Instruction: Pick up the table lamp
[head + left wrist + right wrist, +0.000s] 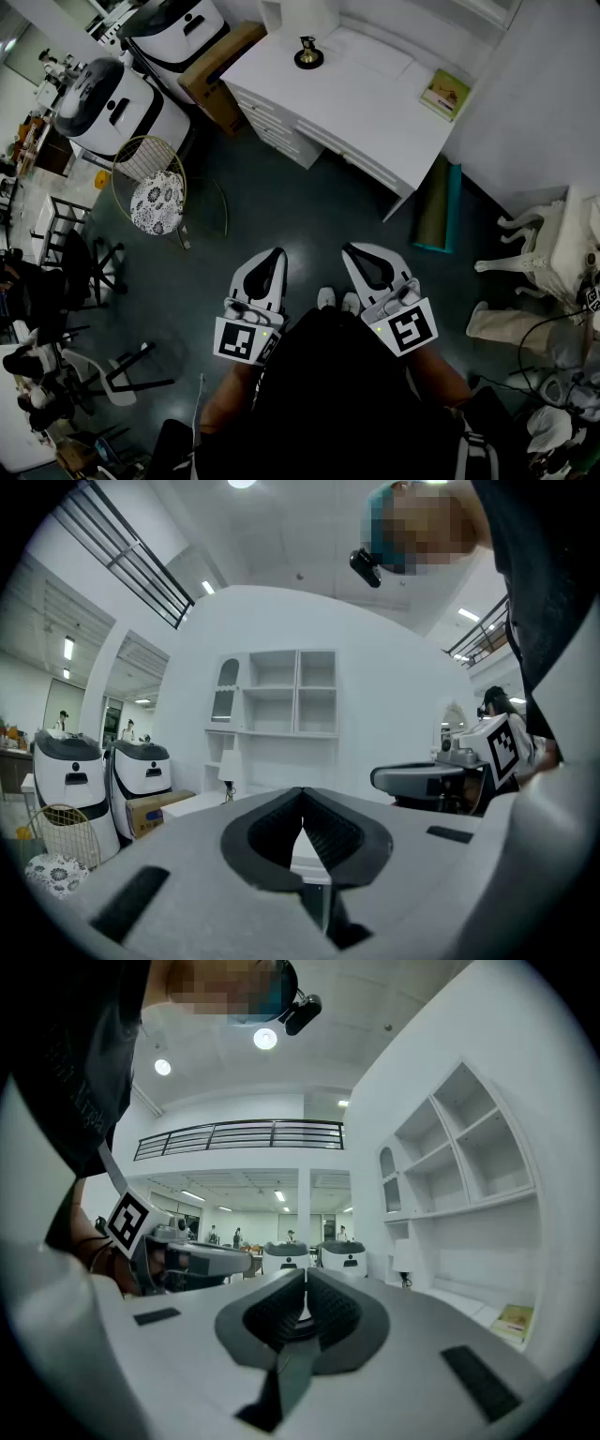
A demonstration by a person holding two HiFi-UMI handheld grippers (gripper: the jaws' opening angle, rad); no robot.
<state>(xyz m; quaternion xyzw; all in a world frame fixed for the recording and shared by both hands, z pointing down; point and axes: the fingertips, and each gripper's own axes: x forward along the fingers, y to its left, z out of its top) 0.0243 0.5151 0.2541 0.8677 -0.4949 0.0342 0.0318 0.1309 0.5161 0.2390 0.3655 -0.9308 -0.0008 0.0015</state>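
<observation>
The table lamp [307, 53] has a dark, brassy base and a white shade. It stands at the back of a white desk [375, 112], far ahead of both grippers. It shows small in the left gripper view [229, 772] and in the right gripper view [405, 1259]. My left gripper [278, 252] and right gripper [350, 249] are held side by side, level, over the dark floor well short of the desk. The jaws of both are shut with nothing between them, as seen on the left gripper [302, 799] and the right gripper [306, 1275].
A green-covered book [445, 94] lies on the desk's right end. A cardboard box [220, 67] and two white machines [108, 105] stand at its left, and a wire stool [155, 195] nearer. A rolled mat [437, 206] leans at the desk's right. White shelves [281, 694] rise behind.
</observation>
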